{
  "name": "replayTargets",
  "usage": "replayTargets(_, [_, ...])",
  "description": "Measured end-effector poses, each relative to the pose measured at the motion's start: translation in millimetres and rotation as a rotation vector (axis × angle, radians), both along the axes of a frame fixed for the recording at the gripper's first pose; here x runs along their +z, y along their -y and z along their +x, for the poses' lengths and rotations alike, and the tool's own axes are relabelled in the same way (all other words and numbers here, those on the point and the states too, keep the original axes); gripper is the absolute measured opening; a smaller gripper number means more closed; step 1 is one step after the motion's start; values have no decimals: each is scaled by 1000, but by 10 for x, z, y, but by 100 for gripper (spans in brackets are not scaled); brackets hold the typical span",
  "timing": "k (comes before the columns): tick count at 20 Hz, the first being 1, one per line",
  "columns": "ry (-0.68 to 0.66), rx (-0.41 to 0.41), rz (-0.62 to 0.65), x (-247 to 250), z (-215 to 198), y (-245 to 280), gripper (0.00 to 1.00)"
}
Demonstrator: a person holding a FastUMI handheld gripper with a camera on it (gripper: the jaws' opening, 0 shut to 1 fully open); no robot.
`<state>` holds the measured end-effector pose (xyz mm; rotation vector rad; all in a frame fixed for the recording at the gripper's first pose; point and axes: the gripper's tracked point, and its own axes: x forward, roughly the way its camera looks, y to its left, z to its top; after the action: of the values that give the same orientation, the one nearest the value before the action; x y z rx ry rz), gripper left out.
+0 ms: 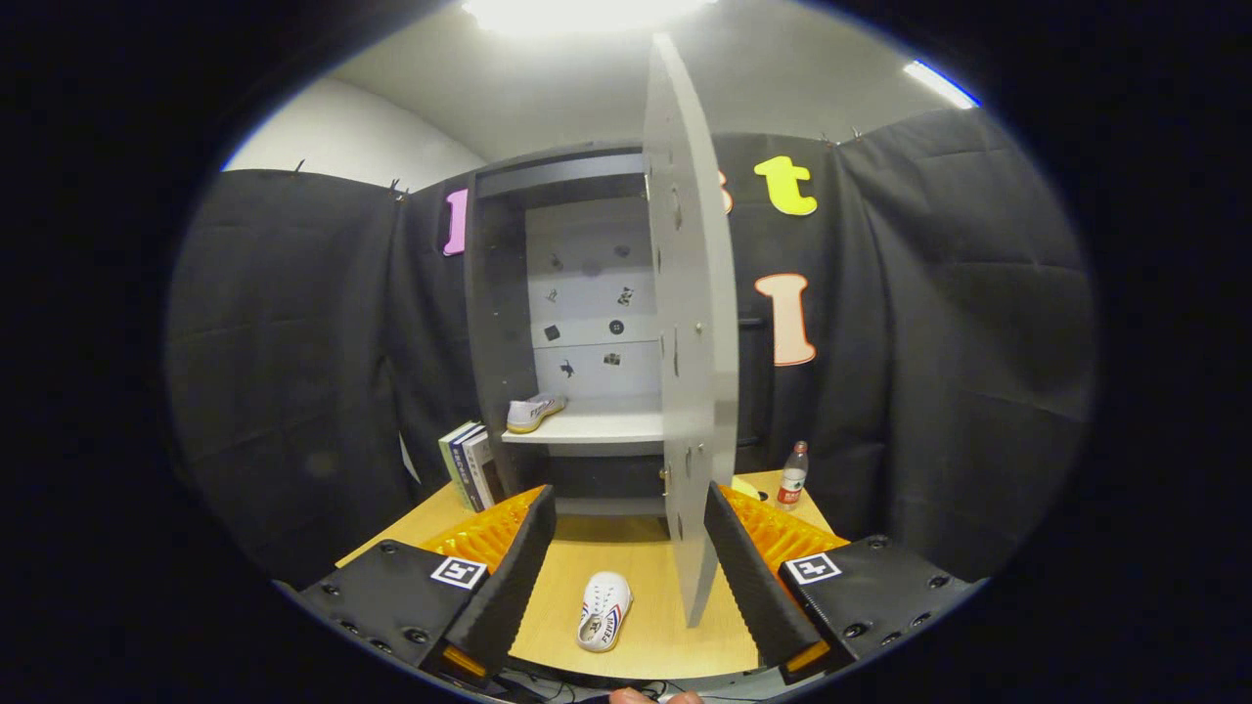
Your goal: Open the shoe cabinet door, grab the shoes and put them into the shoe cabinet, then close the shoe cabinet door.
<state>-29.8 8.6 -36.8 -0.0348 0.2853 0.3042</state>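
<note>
Between the wide-spread, empty gripper (626,557) fingers lies a white slip-on shoe (603,611) on the wooden tabletop (675,626); beyond, another white shoe (534,412) sits inside the grey cabinet (489,323). Risk: the open grey door (690,323) edge could snag the right finger.

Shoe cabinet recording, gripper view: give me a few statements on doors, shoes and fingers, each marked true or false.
1. The cabinet door stands open. True.
2. Both shoes lie on the table. False: one shoe sits on the cabinet shelf; the other shoe lies on the table.
3. The gripper is shut on a shoe. False: its fingers are spread apart, holding nothing, with the table shoe lying between them.
4. A bottle stands on the table to the right of the cabinet. True.
5. Books stand inside the cabinet. False: they stand outside, by its left wall.
</note>
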Motion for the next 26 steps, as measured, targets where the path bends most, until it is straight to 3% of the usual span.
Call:
replayTargets(7, [-90, 81, -16, -865, 283, -672, 99])
replayTargets(13, [-300, 142, -99, -2111, 642, -1064, 99])
replayTargets(19, [-499, 175, -192, -3218, 823, -1173, 99])
replayTargets(26, [-639, 179, -272, -4091, 986, -1133, 99])
